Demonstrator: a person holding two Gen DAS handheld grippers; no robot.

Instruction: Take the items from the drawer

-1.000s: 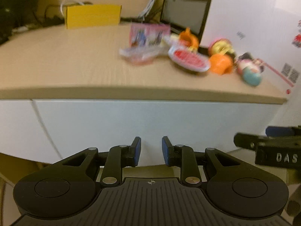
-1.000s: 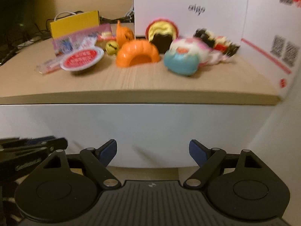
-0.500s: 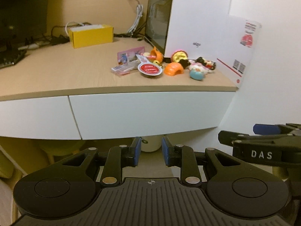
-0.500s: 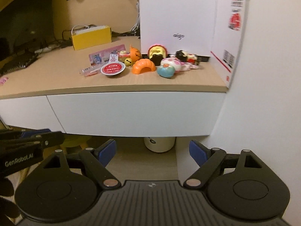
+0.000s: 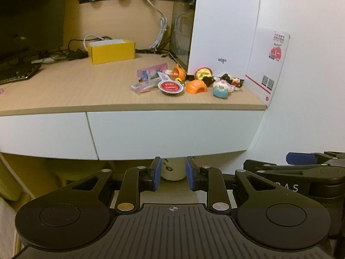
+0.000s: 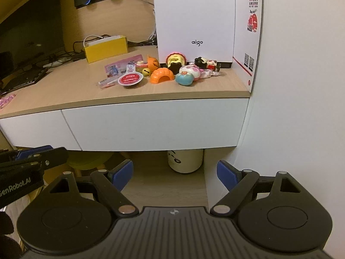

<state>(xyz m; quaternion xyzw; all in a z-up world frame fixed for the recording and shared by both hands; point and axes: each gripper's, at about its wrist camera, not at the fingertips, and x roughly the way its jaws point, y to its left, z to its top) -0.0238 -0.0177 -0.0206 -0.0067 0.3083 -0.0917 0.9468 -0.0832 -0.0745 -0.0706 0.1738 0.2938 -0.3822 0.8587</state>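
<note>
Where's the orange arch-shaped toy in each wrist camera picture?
Left wrist view: orange arch toy sits right of centre, upper half, on the desk.
Right wrist view: it sits near centre, upper half.
Shared landmark: the white box marked aigo stands just behind it.

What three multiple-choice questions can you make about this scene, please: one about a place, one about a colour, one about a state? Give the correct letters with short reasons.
1. Where does the orange arch toy lie?
A. on the desk top, in front of the white box
B. inside an open drawer
C. on the floor

2. What colour is the open carton at the back of the desk?
A. green
B. yellow
C. black

3. How is the right-hand drawer?
A. pulled fully out
B. half open
C. closed

Answers:
1 A: it rests on the wooden top among the other small toys, before the white box.
2 B: its sides are plainly yellow.
3 C: its white front sits flush under the desk edge.
</note>
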